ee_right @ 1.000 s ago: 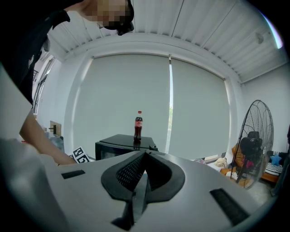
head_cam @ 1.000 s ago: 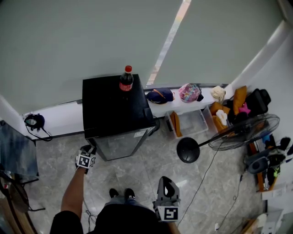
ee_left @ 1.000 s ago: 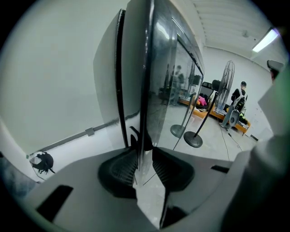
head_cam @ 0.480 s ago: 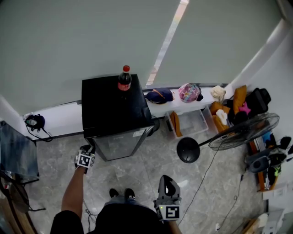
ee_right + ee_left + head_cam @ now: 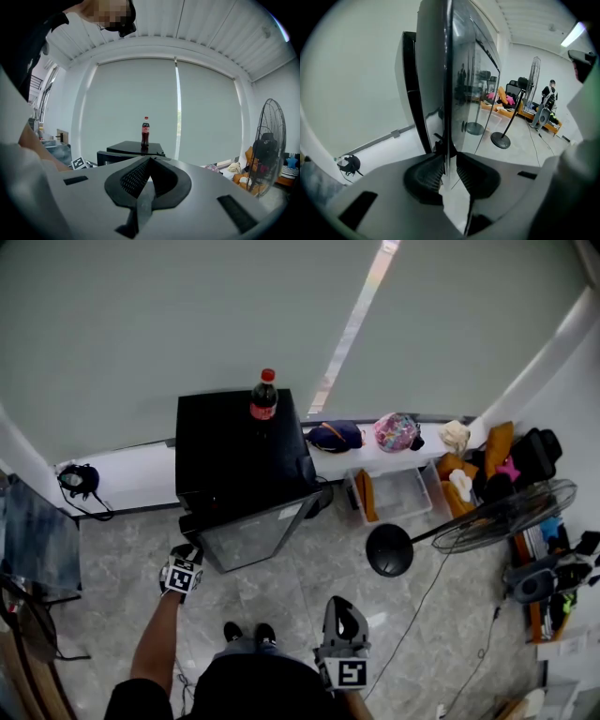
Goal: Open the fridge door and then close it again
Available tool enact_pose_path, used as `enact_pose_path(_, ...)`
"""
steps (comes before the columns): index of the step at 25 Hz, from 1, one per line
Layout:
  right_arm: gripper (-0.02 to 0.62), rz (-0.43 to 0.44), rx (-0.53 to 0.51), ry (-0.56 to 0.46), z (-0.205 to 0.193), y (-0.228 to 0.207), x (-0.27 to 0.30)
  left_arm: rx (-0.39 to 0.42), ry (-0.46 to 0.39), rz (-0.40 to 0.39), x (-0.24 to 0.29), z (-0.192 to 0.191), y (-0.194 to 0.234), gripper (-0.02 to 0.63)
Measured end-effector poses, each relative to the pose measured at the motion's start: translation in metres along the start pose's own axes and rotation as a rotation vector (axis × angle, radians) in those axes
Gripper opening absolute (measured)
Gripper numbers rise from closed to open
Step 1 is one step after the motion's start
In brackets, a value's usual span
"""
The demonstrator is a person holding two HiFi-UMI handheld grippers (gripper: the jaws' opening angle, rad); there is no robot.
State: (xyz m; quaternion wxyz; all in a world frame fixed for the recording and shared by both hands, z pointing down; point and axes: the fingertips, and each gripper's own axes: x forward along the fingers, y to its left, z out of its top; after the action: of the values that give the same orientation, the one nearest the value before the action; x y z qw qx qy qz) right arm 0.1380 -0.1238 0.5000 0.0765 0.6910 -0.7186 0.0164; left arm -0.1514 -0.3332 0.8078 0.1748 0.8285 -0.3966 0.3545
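A small black fridge (image 5: 239, 456) stands on the floor against the blind, with a cola bottle (image 5: 263, 399) on its top. Its glass door (image 5: 258, 535) faces me and stands slightly ajar at its left edge. My left gripper (image 5: 190, 554) is shut on that edge; in the left gripper view both pads pinch the thin door edge (image 5: 446, 140) just ahead of the left gripper (image 5: 446, 171), and the fridge body (image 5: 408, 84) shows behind. My right gripper (image 5: 343, 607) hangs low in front of me, apart from the fridge. Its jaws are shut on nothing, right gripper (image 5: 149, 164).
A standing fan (image 5: 502, 517) with a round base (image 5: 389, 549) is right of the fridge. A clear bin (image 5: 394, 493) sits under a white ledge (image 5: 141, 479) that bears bags and a headset (image 5: 80, 479). My feet (image 5: 246, 632) are near the door.
My left gripper has drawn back toward me with the door edge in it, and the door's left side has come a little away from the fridge. The right gripper has stayed put.
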Motion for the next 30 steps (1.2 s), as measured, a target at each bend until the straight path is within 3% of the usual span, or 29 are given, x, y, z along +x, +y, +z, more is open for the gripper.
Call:
enact_pose_path(13,0.006,0.025,-0.009,-0.028,0.008,0.015,-0.015,-0.056,-0.016,0.044,-0.010,-0.009,-0.020,0.084)
enact_pose_path(21,0.006,0.061,-0.003,-0.026,-0.002,0.046,-0.027,-0.082,-0.022,0.058,-0.018,-0.014,-0.035,0.081)
enact_pose_path(26,0.006,0.095,-0.007,-0.028,-0.007,0.056,-0.031,-0.054,-0.040,0.053,-0.011,-0.022,-0.049,0.075)
enact_pose_path(30,0.006,0.132,-0.002,-0.038,-0.005,0.064,-0.032,-0.095,-0.010,0.076,-0.022,-0.023,-0.058,0.075)
